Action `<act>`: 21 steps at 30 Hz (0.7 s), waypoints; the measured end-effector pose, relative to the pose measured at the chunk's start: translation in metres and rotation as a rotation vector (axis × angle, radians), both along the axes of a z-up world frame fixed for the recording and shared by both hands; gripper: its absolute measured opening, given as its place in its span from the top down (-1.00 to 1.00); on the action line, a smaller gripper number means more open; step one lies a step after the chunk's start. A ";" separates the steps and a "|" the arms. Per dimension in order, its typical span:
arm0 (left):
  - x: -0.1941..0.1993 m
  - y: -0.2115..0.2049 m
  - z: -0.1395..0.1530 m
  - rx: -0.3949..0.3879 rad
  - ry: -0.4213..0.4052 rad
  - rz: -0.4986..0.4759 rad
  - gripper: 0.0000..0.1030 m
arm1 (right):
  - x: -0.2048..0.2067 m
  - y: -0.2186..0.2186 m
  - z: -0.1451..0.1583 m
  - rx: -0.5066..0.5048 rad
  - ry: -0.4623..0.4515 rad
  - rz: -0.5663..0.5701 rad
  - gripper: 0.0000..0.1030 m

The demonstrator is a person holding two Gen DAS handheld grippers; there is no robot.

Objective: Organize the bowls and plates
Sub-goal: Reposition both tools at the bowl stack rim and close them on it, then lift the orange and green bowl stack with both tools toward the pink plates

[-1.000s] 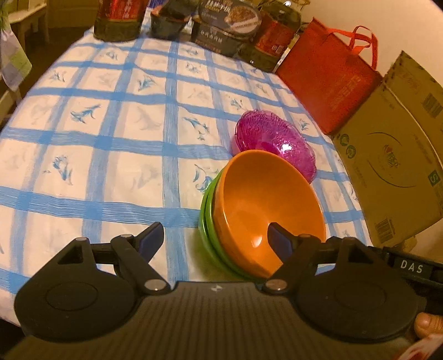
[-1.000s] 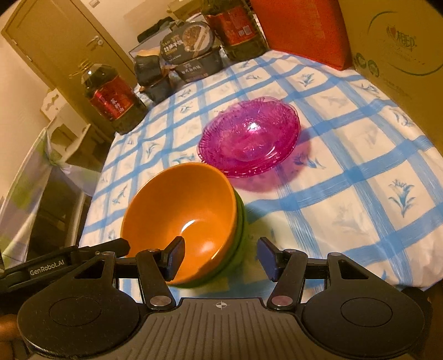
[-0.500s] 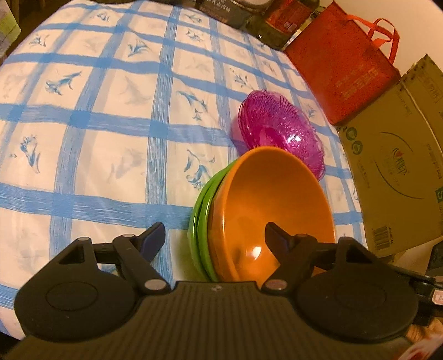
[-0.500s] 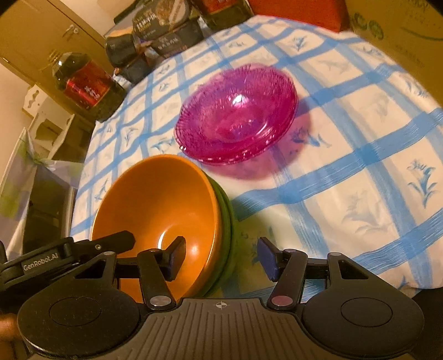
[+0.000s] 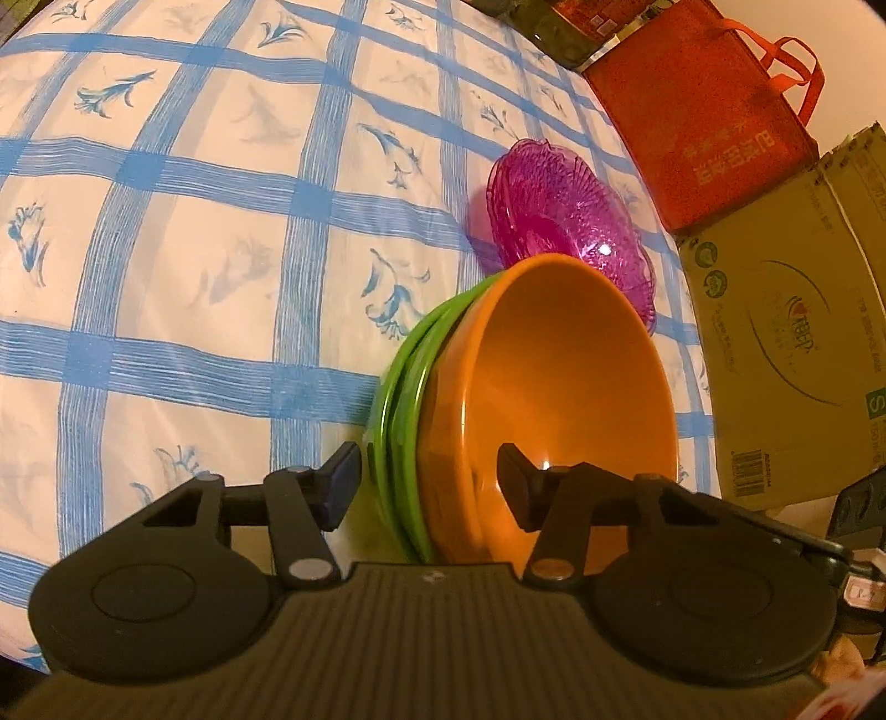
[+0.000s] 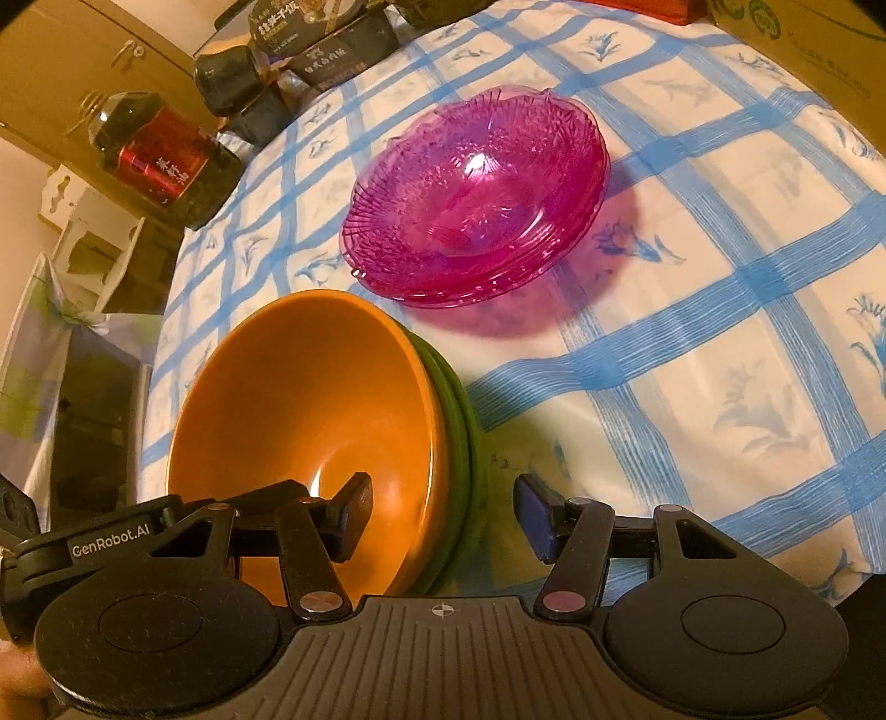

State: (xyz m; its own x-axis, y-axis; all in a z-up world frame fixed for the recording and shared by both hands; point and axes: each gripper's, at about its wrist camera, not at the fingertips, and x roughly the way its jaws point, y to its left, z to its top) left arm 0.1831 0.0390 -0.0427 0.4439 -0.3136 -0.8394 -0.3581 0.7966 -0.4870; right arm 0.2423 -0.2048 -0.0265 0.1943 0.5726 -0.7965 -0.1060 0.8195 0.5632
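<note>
An orange bowl (image 5: pixel 554 376) sits nested in green bowls (image 5: pixel 398 387) near the table's front edge; they also show in the right wrist view as the orange bowl (image 6: pixel 310 399) in the green bowls (image 6: pixel 459 421). My left gripper (image 5: pixel 426 482) is open and straddles the stack's left rim, one finger outside, one inside the orange bowl. My right gripper (image 6: pixel 443 509) is open and straddles the right rim the same way. A stack of pink glass plates (image 6: pixel 476 199) lies behind the bowls and shows in the left wrist view (image 5: pixel 559 221).
The table has a blue-checked cloth (image 5: pixel 194 221). A red bag (image 5: pixel 698 127) and a cardboard box (image 5: pixel 792 332) stand at the right. Oil bottles (image 6: pixel 160 155) and food packs (image 6: pixel 315 39) stand at the far end. A chair (image 6: pixel 77 354) is at the left.
Both grippers have moved forward and down onto the bowl stack, so its rims now lie between their open fingers. The bowls and plates have not moved.
</note>
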 end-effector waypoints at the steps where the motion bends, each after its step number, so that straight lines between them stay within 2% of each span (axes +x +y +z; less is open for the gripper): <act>1: 0.000 -0.001 0.000 0.003 -0.001 -0.003 0.10 | 0.000 0.000 -0.001 0.002 0.004 -0.002 -0.03; 2: 0.000 -0.001 0.000 0.007 0.000 -0.004 0.11 | 0.001 -0.001 -0.002 0.006 0.011 -0.003 0.07; 8: 0.000 -0.003 -0.001 0.030 0.001 -0.015 0.22 | 0.001 0.001 -0.008 0.006 0.033 -0.005 0.25; 16: -0.002 -0.001 -0.001 0.052 0.004 -0.018 0.44 | -0.002 0.002 -0.010 -0.006 0.031 -0.006 0.38; 21: -0.002 -0.002 -0.001 0.060 0.003 -0.019 0.44 | -0.003 0.004 -0.009 -0.013 0.021 0.000 0.39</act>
State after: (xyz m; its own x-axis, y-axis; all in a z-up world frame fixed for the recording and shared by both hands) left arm 0.1807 0.0374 -0.0432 0.4357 -0.2707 -0.8584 -0.3440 0.8312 -0.4368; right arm 0.2391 -0.2008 -0.0360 0.1775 0.5619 -0.8080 -0.0942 0.8269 0.5544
